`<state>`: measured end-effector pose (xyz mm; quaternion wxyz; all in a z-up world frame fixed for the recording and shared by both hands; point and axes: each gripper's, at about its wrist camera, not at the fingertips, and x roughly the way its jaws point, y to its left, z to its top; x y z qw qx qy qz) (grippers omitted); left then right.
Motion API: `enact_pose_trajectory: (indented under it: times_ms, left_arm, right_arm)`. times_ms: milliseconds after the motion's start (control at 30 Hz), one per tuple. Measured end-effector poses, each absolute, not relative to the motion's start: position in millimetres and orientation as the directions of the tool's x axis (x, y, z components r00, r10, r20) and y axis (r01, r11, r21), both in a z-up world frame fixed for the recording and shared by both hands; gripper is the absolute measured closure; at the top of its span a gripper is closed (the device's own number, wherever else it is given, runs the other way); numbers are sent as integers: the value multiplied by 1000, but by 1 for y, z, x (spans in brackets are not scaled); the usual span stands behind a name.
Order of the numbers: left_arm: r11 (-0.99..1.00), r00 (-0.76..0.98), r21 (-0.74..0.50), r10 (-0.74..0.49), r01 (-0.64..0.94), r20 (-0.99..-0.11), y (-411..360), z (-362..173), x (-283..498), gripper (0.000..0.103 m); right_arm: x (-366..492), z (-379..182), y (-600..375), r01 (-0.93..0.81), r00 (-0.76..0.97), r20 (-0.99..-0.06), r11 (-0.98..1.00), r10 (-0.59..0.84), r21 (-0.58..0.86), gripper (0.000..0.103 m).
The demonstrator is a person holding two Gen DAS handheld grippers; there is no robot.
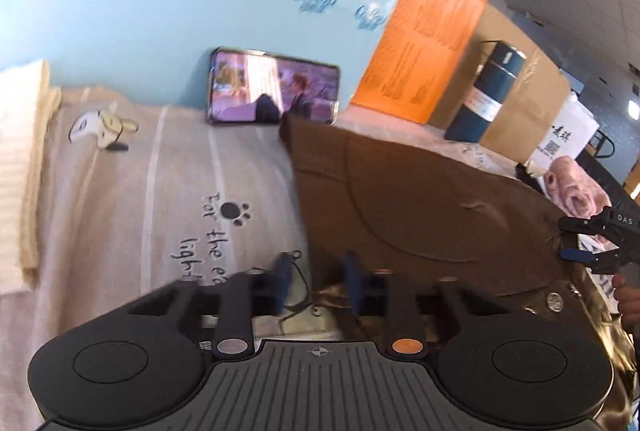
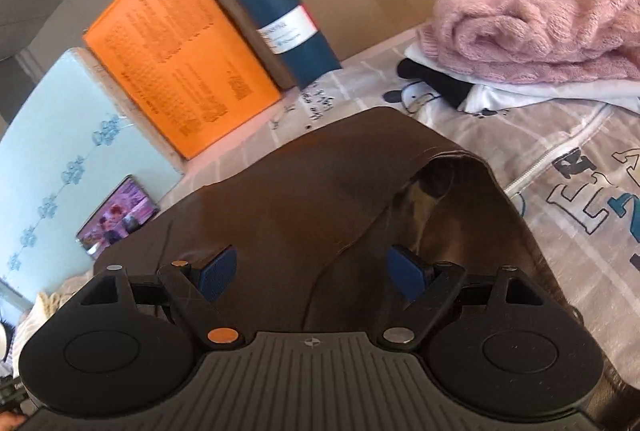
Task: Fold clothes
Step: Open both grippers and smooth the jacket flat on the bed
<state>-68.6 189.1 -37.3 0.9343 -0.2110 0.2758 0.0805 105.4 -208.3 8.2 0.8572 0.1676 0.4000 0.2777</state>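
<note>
Striped bedsheet (image 1: 132, 191) with paw prints is your work surface, a phone (image 1: 275, 92) propped at the pale blue wall behind. Your brown garment (image 1: 420, 207) lies across it. Your left gripper (image 1: 318, 277) sits at the garment's near edge, pads fairly close; can't tell if it's pinching. Your right gripper (image 2: 316, 273) is spread wide over the fabric, folded pink sweater (image 2: 536, 15) beyond.
</note>
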Motion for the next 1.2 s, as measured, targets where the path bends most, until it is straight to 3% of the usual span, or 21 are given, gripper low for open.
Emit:
enact_pose_trajectory:
  times_ms: [300,467,500,567,700,733,767,833,900,967,1033,1200]
  left_arm:
    - [941,838,-297,-28,-162,-545,172,-37,-74,86]
    - [945,844,-293,-34,-148,-535,173,-37,-75,80]
    - [944,849,-297,-34,-147,-528,174,-36,-77,78]
    - [943,860,-297,-23,-150,-509,174,-32,-80,61]
    - [939,879,-312,-21,-147,-476,174,-26,-85,51]
    - [936,884,-321,-22,-146,-467,175,-25,-86,46]
    - [932,889,-332,-21,-148,-458,176,-24,-87,35]
    - [925,904,-349,-15,-150,-426,176,-22,-92,26]
    - [918,920,-368,-8,-148,-392,176,-19,-96,25]
    - [911,929,-375,22,-170,-369,174,-16,-101,12]
    - [907,938,-374,61,-195,-342,170,-12,-108,6]
    - [923,955,-300,169,-240,-242,150,-2,-130,0]
  right_arm:
    - [157,5,-217,-272,668,-527,831,526,485,22]
    - [159,-3,-224,-309,643,-521,812,562,495,22]
    - [156,-1,-222,-327,641,-521,815,563,478,22]
    - [148,5,-218,-375,629,-526,816,572,440,21]
    - [124,22,-221,-480,621,-478,783,621,395,17]
    - [117,25,-224,-499,624,-458,774,633,391,15]
    - [110,29,-227,-517,626,-439,764,645,386,12]
    - [94,35,-232,-549,632,-395,745,666,378,3]
    - [77,38,-237,-583,642,-350,731,682,356,0]
    - [59,40,-242,-617,650,-316,722,691,312,0]
    - [40,41,-246,-654,647,-287,708,706,268,0]
    - [1,40,-253,-736,607,-266,656,749,168,0]
